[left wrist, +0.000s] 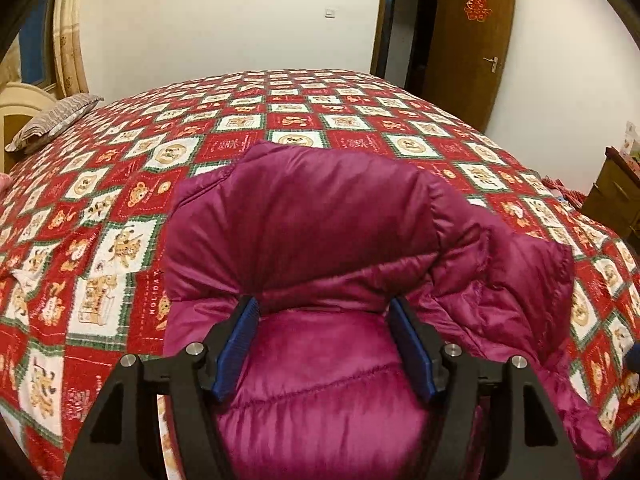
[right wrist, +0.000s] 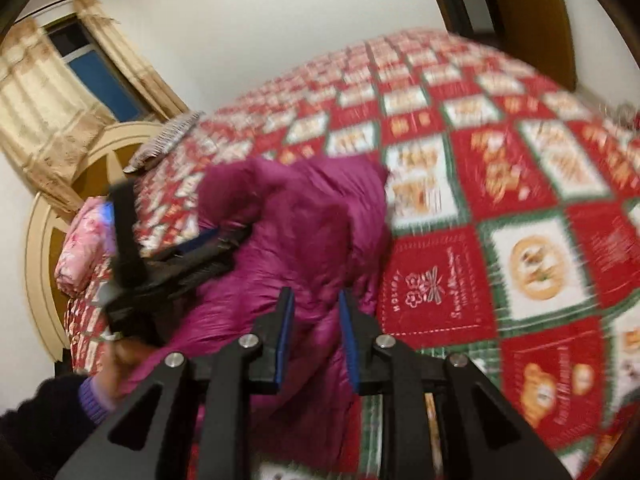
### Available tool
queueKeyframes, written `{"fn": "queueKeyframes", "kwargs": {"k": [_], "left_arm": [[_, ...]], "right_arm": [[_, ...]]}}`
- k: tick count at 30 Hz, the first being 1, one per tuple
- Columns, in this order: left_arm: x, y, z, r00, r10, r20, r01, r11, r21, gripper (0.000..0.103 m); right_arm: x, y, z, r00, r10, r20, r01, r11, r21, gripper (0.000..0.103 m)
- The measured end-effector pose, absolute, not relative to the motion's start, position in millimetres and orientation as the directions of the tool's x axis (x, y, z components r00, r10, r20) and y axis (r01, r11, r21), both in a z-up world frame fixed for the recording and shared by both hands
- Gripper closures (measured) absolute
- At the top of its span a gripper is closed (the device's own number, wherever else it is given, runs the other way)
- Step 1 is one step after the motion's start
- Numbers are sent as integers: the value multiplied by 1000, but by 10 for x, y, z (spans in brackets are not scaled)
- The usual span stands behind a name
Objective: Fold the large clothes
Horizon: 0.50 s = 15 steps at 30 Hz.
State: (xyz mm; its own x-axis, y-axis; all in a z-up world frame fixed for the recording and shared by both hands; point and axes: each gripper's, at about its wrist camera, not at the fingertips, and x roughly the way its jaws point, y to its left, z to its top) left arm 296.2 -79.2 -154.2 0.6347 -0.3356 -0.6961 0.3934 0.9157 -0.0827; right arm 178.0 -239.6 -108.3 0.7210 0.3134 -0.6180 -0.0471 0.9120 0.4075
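Observation:
A magenta quilted down jacket (left wrist: 320, 232) lies bunched on the red patterned bedspread (left wrist: 100, 208). My left gripper (left wrist: 324, 312) is open, its blue pads on either side of a puffy fold of the jacket, right over it. In the right wrist view the jacket (right wrist: 304, 220) lies left of centre. My right gripper (right wrist: 316, 300) is open with a narrower gap, over the jacket's near edge, with fabric showing between the pads. The left gripper (right wrist: 216, 240) shows there too, at the jacket's left side, held by a hand.
A striped pillow (left wrist: 56, 120) and a pink floral pillow (right wrist: 80, 240) lie at the headboard (right wrist: 52, 216) end. A wooden door (left wrist: 468, 48) stands open at the far side. A wooden cabinet (left wrist: 616, 196) stands right of the bed. A curtained window (right wrist: 88, 68) is behind the headboard.

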Motion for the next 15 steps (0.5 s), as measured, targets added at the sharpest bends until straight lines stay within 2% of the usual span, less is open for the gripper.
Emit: {"fn": "queueKeyframes", "kwargs": {"k": [3,6,10,15], "left_arm": [[2858,-676,-1387,622,-373,-689,403,906,-128,35],[2765,-496,-1281,626,-391,-675,383,908,-171,35],[2695,-283,-1277,629,-384,-676,349,916,-197,35],[2699,-253,-1398,610,-376,-698,344,919,-194,35]], "right_arm": [[1621,-2155,-944,717,366,-593,-140,909,392,77],[1549,-1920,-1056,676,419,-606,-214,899,382,77],[1600,-1906,-1529,616,375,-693,-142,918,371,77],[1597,-2110,-1918,581,391,-713,-58,894,444,80]]}}
